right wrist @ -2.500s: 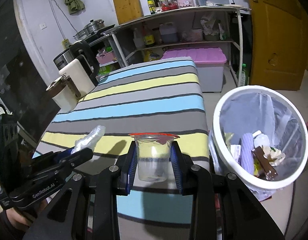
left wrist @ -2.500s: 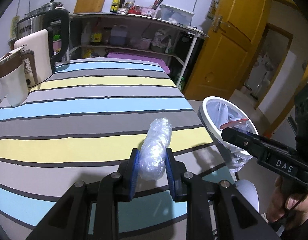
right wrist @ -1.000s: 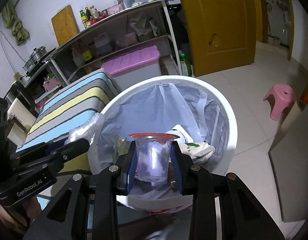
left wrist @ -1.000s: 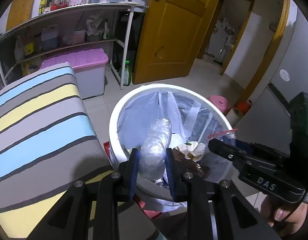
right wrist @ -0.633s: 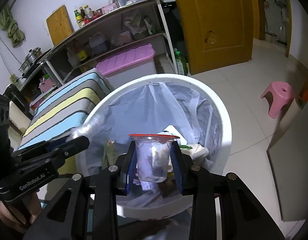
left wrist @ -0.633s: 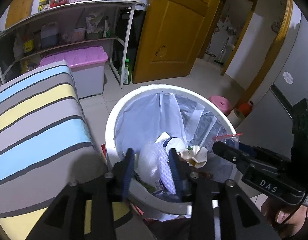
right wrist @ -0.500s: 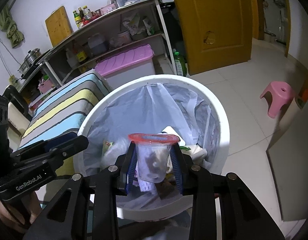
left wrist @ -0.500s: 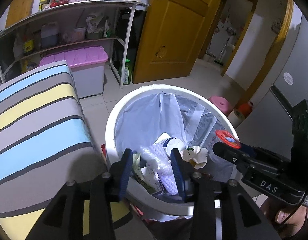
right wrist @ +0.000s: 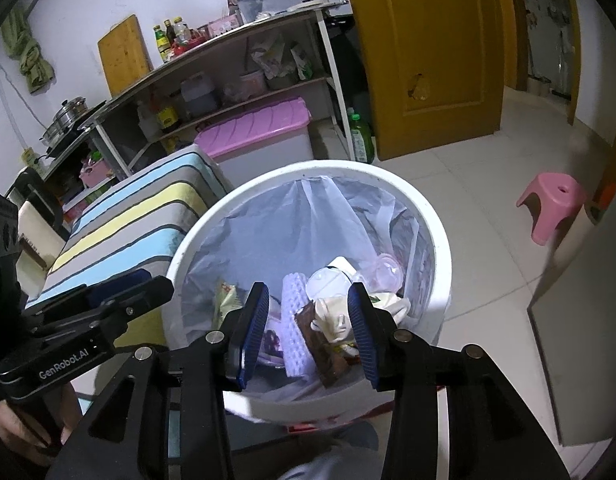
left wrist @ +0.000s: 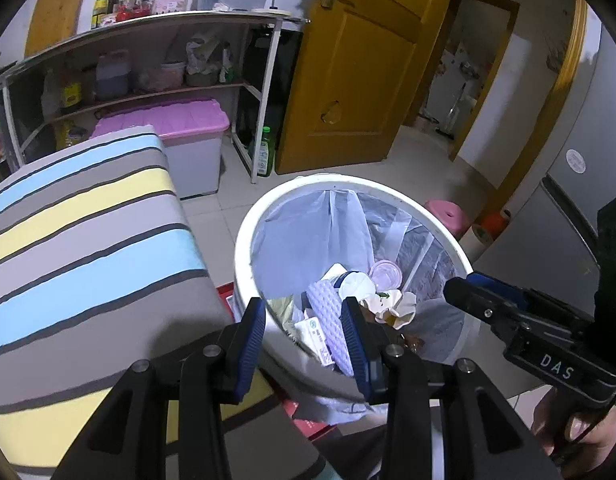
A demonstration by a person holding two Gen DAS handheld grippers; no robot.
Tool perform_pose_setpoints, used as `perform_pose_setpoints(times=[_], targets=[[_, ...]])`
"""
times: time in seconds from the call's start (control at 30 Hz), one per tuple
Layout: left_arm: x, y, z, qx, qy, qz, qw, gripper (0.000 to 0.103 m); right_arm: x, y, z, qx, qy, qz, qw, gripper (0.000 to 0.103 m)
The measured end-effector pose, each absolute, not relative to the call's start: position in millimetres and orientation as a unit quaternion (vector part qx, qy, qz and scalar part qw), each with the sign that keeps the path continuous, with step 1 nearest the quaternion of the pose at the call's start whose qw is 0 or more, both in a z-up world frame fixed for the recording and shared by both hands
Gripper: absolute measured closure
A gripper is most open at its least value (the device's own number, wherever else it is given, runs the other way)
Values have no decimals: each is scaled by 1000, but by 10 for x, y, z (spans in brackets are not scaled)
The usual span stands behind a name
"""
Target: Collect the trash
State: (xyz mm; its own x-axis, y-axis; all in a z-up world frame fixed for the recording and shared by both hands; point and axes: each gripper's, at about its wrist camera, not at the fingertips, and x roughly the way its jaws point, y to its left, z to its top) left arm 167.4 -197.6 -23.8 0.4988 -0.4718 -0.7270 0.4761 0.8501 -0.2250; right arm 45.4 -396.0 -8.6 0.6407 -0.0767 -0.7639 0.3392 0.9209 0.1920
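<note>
**Both grippers empty over the bin**

The left gripper and the right gripper hang over the near rim of the white bin, side by side and apart from each other. The jaws of each are spread with nothing between the pads; the right ones have just been opening. The trash lies in the lined bin below them: a clear plastic cup on its side against the far wall, a lilac ridged roll, a brown wrapper, crumpled white paper.

The bin stands just beside the corner of the striped table, whose edge drops off left of it. Bare tiled floor opens to the right, up to a pink stool and the yellow door.

The bin's foot is hidden behind the gripper bodies. Only fingers of the person's hands show at the frame edges. The lower layers of trash are too jumbled to name.
</note>
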Motion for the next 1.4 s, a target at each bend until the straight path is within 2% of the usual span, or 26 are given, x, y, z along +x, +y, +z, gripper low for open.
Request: perform_pose_setpoints(times=[0.97,1.4], targets=[[792,-869,-96,-5,393,-191,899,63,57,-2808,132,93,394,-43,913,61],[447,-603,47,-10,364,-165,917,63,-106,-2504,143,75,394,-18,916,61]])
